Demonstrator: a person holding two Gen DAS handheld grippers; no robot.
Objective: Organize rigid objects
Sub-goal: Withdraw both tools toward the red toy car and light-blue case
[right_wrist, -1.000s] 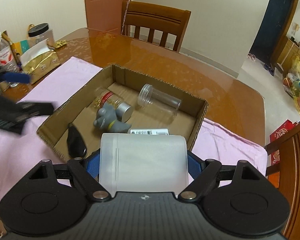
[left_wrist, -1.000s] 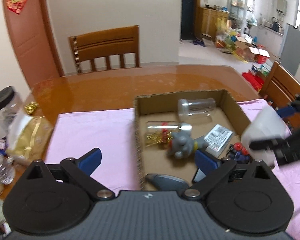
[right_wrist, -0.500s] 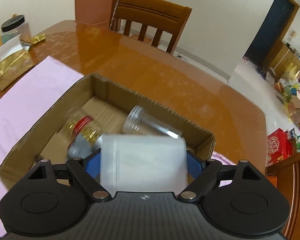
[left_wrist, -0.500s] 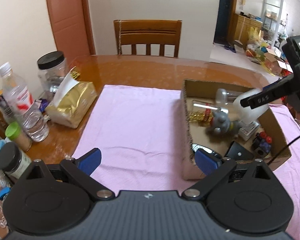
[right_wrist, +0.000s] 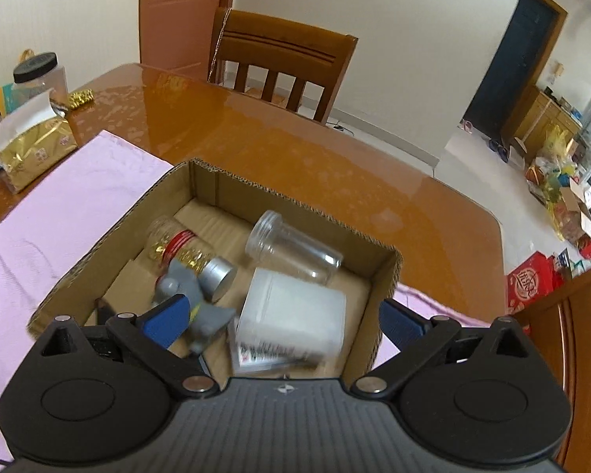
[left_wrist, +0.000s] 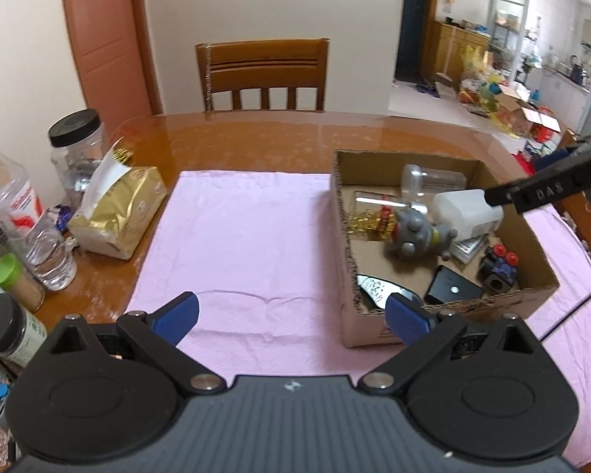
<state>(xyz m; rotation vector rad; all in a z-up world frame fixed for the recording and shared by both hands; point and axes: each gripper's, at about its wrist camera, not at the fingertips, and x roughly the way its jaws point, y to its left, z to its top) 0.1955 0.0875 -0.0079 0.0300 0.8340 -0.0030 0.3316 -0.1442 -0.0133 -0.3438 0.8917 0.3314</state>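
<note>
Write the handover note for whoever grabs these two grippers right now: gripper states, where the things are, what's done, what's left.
Right gripper: jaws opening over the cardboard box; the white plastic container sits free between them, inside the box.
Left gripper: open, empty, over the pink cloth.
In the box: clear jar, gold-filled bottle, grey toy, black case, small red-topped toy.
Done: container dropped in; cloth shows nothing loose.
Left: lift the right gripper clear; check for further items. Bottles and tissue pack at the table's edge look like bystanders.
</note>
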